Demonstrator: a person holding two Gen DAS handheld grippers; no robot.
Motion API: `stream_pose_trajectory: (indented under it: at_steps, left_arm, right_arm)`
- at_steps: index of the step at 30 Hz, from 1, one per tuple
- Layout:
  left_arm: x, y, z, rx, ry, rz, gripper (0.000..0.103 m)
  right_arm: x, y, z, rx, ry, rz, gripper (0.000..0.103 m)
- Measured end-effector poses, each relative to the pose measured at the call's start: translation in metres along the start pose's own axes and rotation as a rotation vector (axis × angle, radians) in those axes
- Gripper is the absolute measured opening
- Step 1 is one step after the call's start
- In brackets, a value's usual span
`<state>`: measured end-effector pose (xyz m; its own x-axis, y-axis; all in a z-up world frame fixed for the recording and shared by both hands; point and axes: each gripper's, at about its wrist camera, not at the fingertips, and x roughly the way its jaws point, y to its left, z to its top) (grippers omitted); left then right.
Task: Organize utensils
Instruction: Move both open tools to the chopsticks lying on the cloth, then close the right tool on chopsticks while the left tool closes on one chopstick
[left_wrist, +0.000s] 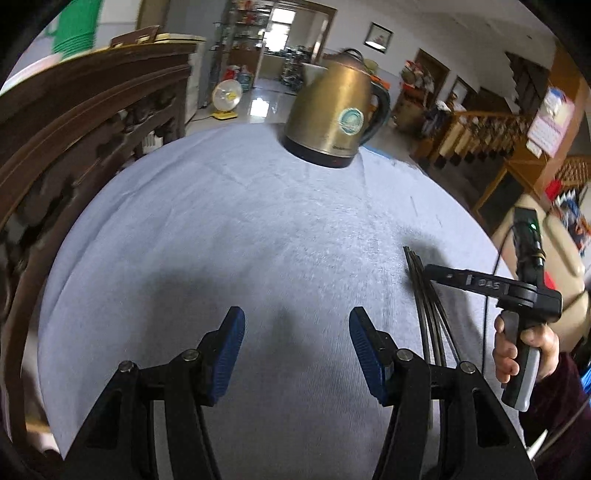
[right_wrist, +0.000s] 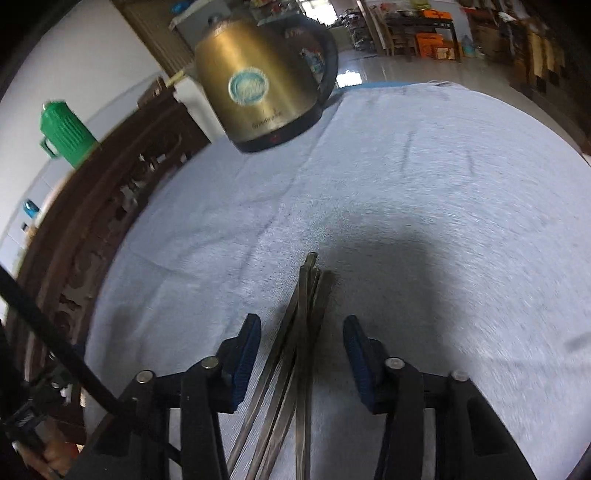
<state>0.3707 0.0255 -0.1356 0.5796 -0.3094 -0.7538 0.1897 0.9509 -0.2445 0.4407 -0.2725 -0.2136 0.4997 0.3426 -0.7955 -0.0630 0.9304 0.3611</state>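
**Several Metal Chopsticks Between the Right Tool's Pads**

Several metal chopsticks (right_wrist: 301, 354) lie bundled on the desk's pale blue cloth (right_wrist: 443, 221). The right tool (right_wrist: 301, 332) straddles them, jaws parted, pads clear of the metal. The left tool (left_wrist: 297, 325) stands open and empty. A brass electric kettle (right_wrist: 258, 85) sits at 11 o'clock from the chopsticks.

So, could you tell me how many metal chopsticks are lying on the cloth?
4, I think: a fanned bundle of chopsticks between the right gripper pads, untouched. Their near ends overlap, so one may be hidden.
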Motion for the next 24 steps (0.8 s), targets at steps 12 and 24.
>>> stream_pose_trajectory:
  at_steps: [12,24]
  left_arm:
    - [0.078,-0.088,0.038,0.201,0.069,-0.12,0.06]
    - [0.138,-0.132,0.034,0.337,0.16,-0.051,0.057]
  right_arm:
    - [-0.038,-0.068,-0.017,0.18,-0.066,-0.033,0.012]
    - [-0.05,-0.102,-0.029,0.261,-0.097,0.051,0.012]
